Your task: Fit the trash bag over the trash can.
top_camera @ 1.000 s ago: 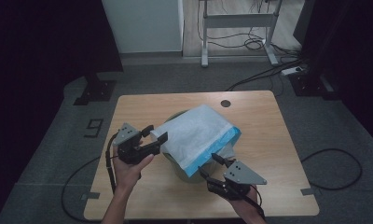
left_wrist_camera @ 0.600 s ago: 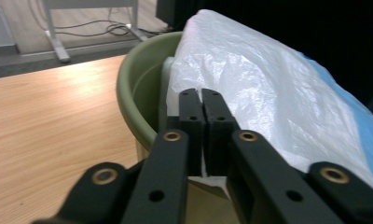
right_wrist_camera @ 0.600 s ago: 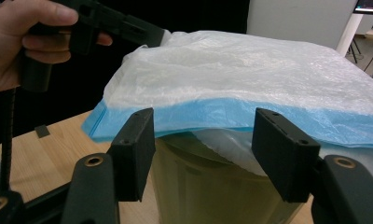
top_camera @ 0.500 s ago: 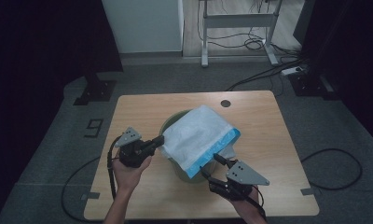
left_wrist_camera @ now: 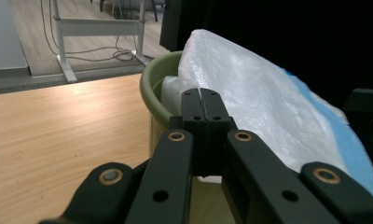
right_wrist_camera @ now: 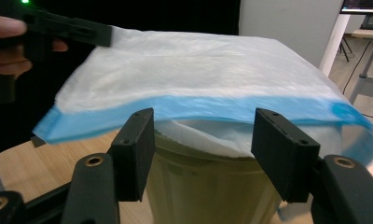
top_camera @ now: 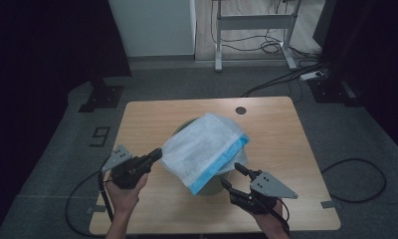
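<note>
Over the green bin (top_camera: 214, 185), white plastic bag (top_camera: 202, 149), blue-edged, stretched flat

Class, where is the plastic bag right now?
In the high view the plastic bag drapes over the green bin at the table's centre, between both grippers.

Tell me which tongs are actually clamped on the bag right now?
The left tongs: jaws shut on the white bag's corner. The right tongs stand open before its blue edge, gripping nothing.
</note>
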The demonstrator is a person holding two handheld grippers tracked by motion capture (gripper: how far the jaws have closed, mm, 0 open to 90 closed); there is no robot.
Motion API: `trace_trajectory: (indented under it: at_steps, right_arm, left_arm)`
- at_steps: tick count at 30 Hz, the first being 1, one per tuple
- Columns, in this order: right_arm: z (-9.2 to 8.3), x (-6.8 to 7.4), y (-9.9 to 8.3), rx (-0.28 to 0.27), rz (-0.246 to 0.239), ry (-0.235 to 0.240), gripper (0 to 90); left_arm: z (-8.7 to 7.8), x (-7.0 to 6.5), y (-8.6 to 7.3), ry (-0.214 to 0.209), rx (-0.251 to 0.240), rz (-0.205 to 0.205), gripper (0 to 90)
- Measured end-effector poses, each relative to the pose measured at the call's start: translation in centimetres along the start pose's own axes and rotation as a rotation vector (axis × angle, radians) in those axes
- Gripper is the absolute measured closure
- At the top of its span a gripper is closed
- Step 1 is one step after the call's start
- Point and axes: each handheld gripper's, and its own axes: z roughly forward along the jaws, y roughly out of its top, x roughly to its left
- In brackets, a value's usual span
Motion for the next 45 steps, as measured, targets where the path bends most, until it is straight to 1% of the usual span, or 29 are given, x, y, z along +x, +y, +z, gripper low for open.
trace_trajectory:
  at_steps: [2,5,9,12,15,18,22,26,31,33,36,38,40,42,43,45]
  right_arm:
    - [-0.2,0.0,0.0,0.000,0.003,0.003,38.7]
    - [-0.3,0.2,0.0,0.000,0.006,0.008,38.6]
    - [-0.2,0.6,0.0,-0.001,0.002,0.018,38.2]
    - [-0.1,0.9,0.0,0.000,0.002,0.030,37.5]
    - [0.1,1.3,0.1,0.003,-0.003,0.043,36.3]
    - [0.2,1.6,0.2,0.000,0.006,0.050,35.4]
    - [0.1,1.9,0.3,-0.006,-0.003,0.054,33.8]
    - [-0.1,2.6,0.1,-0.007,-0.004,0.068,32.7]
    - [-0.1,3.2,-0.3,0.002,0.011,0.087,32.4]
    - [-0.2,3.4,-0.7,0.010,0.025,0.098,32.4]
    - [0.0,3.8,-1.5,0.025,0.032,0.106,32.8]
    - [0.2,4.0,-2.0,0.037,0.047,0.115,34.1]
    - [0.6,4.1,-2.4,0.044,0.061,0.131,37.8]
    - [1.0,4.2,-2.4,0.048,0.063,0.147,44.4]
    - [1.2,4.3,-2.4,0.045,0.061,0.152,48.7]
    - [1.6,4.2,-2.2,0.046,0.064,0.179,58.7]
  left_arm:
    - [-0.9,0.1,-0.5,0.002,-0.018,-0.010,90.0]
    - [-2.0,0.3,-1.3,-0.006,-0.038,-0.033,90.0]
    - [-3.0,0.4,-2.6,-0.014,-0.035,-0.047,90.0]
    - [-3.3,0.5,-3.6,-0.029,-0.028,-0.064,90.0]
    - [-3.2,0.2,-4.5,-0.031,-0.015,-0.064,90.0]
    - [-3.1,-0.1,-5.3,-0.041,-0.001,-0.066,90.0]
    - [-2.8,-0.6,-6.4,-0.067,0.021,-0.072,90.0]
    - [-2.1,-1.2,-7.4,-0.083,0.054,-0.063,90.0]
    - [-1.6,-1.6,-7.7,-0.094,0.070,-0.059,90.0]
    - [-1.5,-1.7,-7.6,-0.096,0.071,-0.055,90.0]
    - [-1.4,-1.8,-7.6,-0.096,0.072,-0.051,90.0]
    - [-1.3,-1.8,-7.6,-0.097,0.074,-0.053,90.0]
    - [-1.2,-1.9,-7.6,-0.096,0.074,-0.052,90.0]
    - [-1.2,-1.9,-7.6,-0.096,0.074,-0.052,90.0]
    - [-1.2,-1.8,-7.6,-0.098,0.074,-0.053,90.0]
    - [-1.2,-1.9,-7.5,-0.099,0.074,-0.050,90.0]
